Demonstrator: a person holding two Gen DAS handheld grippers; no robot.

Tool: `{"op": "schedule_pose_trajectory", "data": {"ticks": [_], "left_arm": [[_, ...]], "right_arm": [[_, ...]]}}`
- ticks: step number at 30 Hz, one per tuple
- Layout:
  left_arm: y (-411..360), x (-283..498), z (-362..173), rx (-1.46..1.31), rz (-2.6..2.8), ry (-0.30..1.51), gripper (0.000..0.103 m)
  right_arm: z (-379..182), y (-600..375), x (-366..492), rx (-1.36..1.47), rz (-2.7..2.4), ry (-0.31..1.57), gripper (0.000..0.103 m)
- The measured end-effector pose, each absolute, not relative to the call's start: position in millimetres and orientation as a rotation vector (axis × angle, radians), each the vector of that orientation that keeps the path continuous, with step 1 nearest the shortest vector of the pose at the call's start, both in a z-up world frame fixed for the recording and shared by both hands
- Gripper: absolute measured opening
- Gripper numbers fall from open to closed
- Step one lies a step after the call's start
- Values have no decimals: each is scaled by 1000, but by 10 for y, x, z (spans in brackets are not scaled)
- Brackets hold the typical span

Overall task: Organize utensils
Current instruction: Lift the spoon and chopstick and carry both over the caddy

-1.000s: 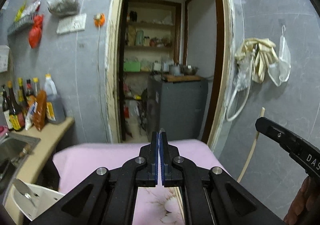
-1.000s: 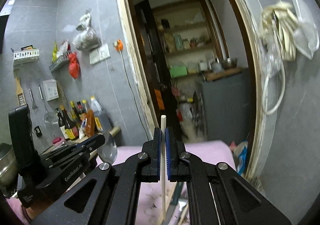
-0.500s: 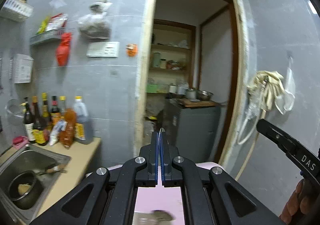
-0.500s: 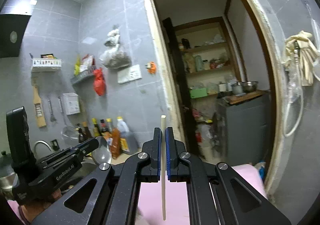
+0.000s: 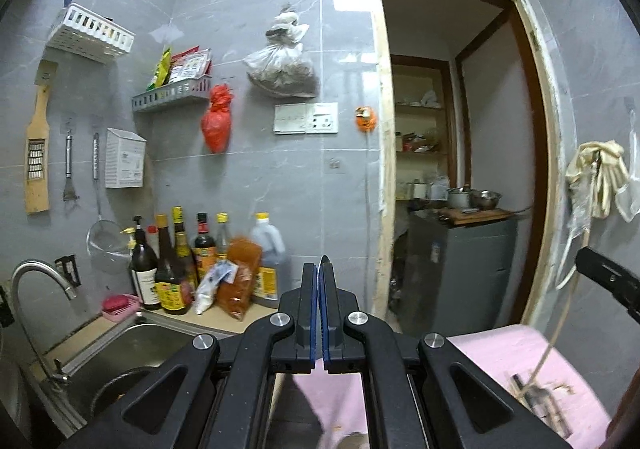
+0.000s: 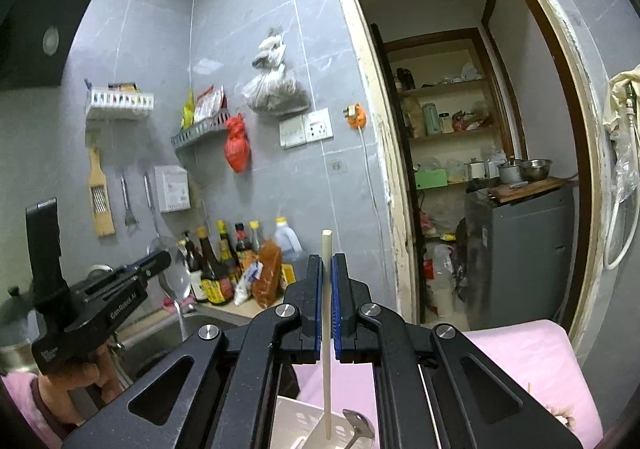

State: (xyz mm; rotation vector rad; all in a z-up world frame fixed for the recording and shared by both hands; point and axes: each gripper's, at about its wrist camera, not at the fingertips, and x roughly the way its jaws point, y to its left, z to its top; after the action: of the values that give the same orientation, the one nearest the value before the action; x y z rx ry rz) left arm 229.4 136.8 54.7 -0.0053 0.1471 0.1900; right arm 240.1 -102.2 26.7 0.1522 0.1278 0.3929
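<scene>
A grey-tiled kitchen faced me: sauce bottles (image 5: 180, 265) on the counter (image 5: 212, 319) beside the sink (image 5: 132, 345), a pink cloth (image 6: 532, 361) below. My right gripper (image 6: 327, 277) pinched a pale wooden chopstick (image 6: 326, 329), upright between its jaws. My left gripper (image 5: 318, 281) clamped a thin spoon (image 6: 180, 277), bowl upward.

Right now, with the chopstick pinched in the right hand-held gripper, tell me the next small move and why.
Probably lower the right hand-held gripper straight down. It grips the chopstick upright, and the lower tip hangs over the white holder where a spoon already rests, so a short descent before opening should seat it.
</scene>
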Motion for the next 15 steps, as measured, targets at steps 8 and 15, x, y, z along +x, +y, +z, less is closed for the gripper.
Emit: {"op": "schedule_pose_trajectory", "data": {"ticks": [8,15], "left_arm": [[1410,2398,162,75,222,144,2],[1341,2508,-91,84,210,135,2]], "right_arm": [[-34,-908,2521,128,350,187,4],[-248,-870,2617,127,312,214,4]]}}
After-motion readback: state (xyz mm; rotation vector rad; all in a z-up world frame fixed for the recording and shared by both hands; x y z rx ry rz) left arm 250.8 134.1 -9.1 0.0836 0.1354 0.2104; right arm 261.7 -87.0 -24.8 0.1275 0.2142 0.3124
